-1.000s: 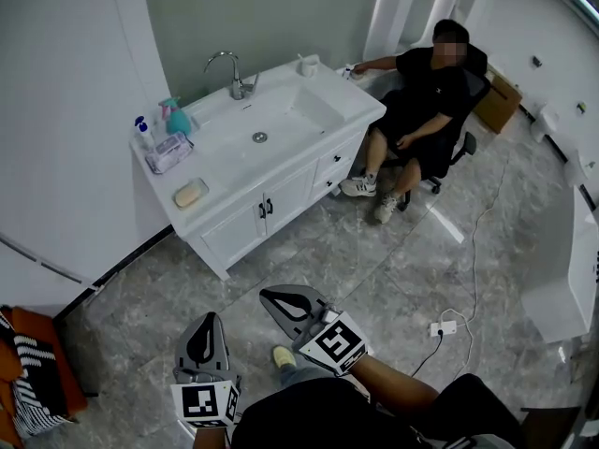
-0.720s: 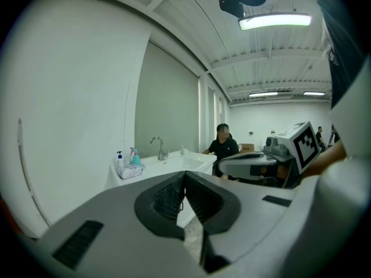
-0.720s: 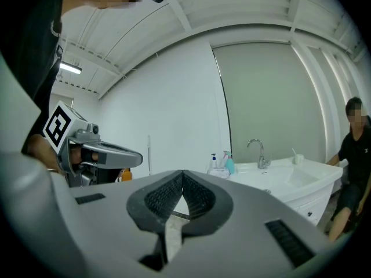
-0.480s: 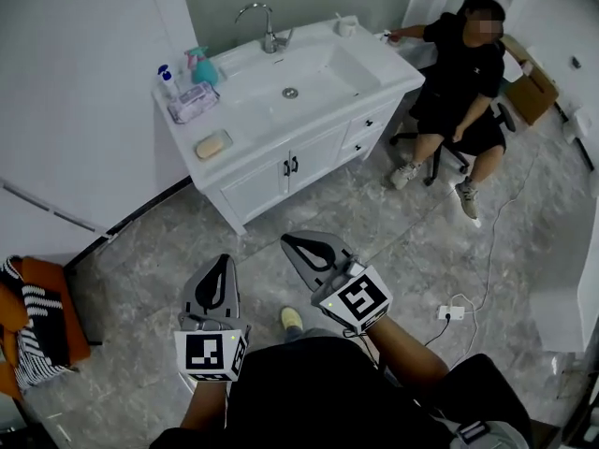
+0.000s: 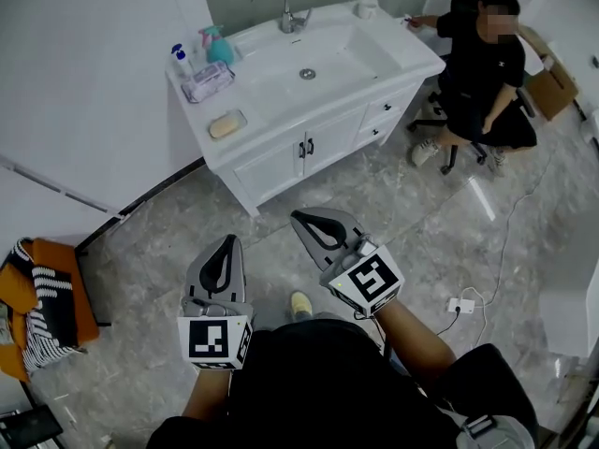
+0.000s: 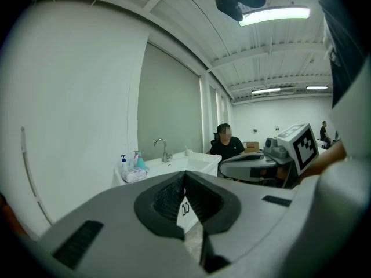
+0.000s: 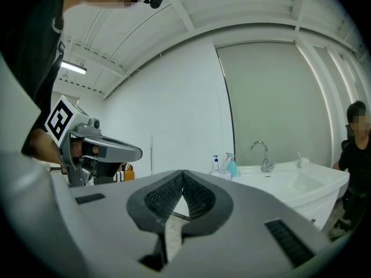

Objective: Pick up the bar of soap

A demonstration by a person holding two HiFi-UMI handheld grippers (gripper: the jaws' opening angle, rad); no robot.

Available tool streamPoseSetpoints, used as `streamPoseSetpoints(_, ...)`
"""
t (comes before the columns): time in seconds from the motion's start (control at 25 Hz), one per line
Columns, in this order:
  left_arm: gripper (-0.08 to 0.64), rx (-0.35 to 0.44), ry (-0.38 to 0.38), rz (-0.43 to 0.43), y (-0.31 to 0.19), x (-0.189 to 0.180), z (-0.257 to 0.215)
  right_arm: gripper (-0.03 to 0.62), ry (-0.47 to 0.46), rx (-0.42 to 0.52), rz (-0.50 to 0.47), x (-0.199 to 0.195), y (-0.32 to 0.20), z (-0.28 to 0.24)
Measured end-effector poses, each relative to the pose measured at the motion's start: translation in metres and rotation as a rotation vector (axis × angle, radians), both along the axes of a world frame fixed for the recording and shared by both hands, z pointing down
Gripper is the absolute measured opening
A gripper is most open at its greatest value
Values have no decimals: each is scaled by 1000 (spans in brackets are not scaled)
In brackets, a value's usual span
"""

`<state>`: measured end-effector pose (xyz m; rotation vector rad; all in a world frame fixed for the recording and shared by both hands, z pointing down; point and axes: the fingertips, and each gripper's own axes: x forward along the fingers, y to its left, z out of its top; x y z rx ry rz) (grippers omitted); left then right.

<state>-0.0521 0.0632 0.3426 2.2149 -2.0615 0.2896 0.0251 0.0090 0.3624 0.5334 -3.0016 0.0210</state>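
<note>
My left claw is low in the middle of the head view, its jaws pressed together with nothing between them. My right claw is just to the right of it, also pressed together and empty. The bar of soap lies in the upper part of the frame, on the near left end of the white washstand, well apart from both claws.

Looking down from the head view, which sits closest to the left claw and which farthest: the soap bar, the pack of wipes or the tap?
From the left claw:
1. Soap bar, on the front left corner of the counter.
2. Pack of wipes, just behind the soap.
3. Tap, at the back, farthest.
</note>
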Motion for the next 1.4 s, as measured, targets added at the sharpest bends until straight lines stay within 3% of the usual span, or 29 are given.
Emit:
streamPoseSetpoints(0.52,11,-2,-22,-40,20,-7,-4,5,-2,-1,-33,-6,18,4)
streamPoseSetpoints(1.4,11,-2,7,-15,3,-44,10,5,49,-5,-29,-41,6,17)
